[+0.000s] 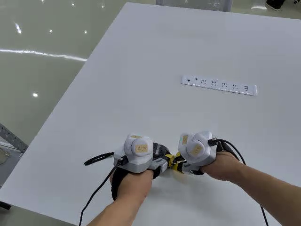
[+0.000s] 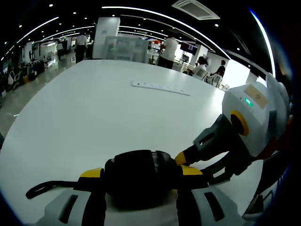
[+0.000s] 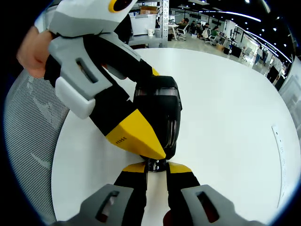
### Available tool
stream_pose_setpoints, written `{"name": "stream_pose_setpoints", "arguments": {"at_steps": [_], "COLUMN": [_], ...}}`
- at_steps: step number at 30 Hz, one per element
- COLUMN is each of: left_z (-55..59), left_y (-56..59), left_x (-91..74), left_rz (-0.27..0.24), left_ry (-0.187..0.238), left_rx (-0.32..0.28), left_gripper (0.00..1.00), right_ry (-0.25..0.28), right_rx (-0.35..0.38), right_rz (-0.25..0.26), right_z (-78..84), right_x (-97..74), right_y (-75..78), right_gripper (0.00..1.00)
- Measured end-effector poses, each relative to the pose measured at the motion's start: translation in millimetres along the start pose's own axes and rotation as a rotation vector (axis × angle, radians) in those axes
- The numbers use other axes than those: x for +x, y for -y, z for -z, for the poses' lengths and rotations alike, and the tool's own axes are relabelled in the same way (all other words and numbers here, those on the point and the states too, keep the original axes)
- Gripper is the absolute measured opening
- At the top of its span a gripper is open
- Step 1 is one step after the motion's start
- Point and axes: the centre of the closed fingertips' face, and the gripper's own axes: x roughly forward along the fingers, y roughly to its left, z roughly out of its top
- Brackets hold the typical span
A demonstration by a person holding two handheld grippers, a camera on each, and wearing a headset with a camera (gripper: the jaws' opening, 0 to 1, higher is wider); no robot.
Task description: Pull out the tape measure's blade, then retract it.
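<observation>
A black tape measure (image 1: 161, 151) lies near the table's front edge between the two grippers. My left gripper (image 2: 141, 172) is shut on its body (image 2: 137, 178), one yellow-tipped finger on each side. My right gripper (image 3: 157, 167) faces it from the other side, jaws closed on the small blade tab at the case's mouth (image 3: 158, 163). No length of blade shows outside the case (image 3: 157, 110). In the head view the left gripper (image 1: 160, 164) and right gripper (image 1: 178, 162) almost touch. A black wrist strap (image 1: 98, 158) trails off to the left.
A white power strip (image 1: 219, 85) lies farther back on the white table (image 1: 141, 70). The table's left edge and front edge are close to the hands. Cables run from both grippers toward me. People stand in the room beyond the table (image 2: 168, 51).
</observation>
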Motion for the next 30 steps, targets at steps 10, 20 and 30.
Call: {"name": "stream_pose_setpoints", "arguments": {"at_steps": [10, 20, 30], "left_z": [0.1, 0.0, 0.4], "left_y": [0.0, 0.1, 0.5], "left_x": [-0.1, 0.0, 0.1], "left_rz": [-0.001, -0.004, -0.006], "left_ry": [-0.001, 0.0, -0.006], "left_rx": [-0.002, -0.001, 0.005], "left_gripper": [0.57, 0.57, 0.6], "right_ry": [-0.002, -0.003, -0.007], "right_rx": [0.006, 0.004, 0.007], "right_rz": [0.004, 0.011, 0.029], "right_z": [-2.0, -2.0, -2.0], "right_x": [0.9, 1.4, 1.4], "right_y": [-0.1, 0.9, 1.0], "right_gripper": [0.12, 0.13, 0.15]}}
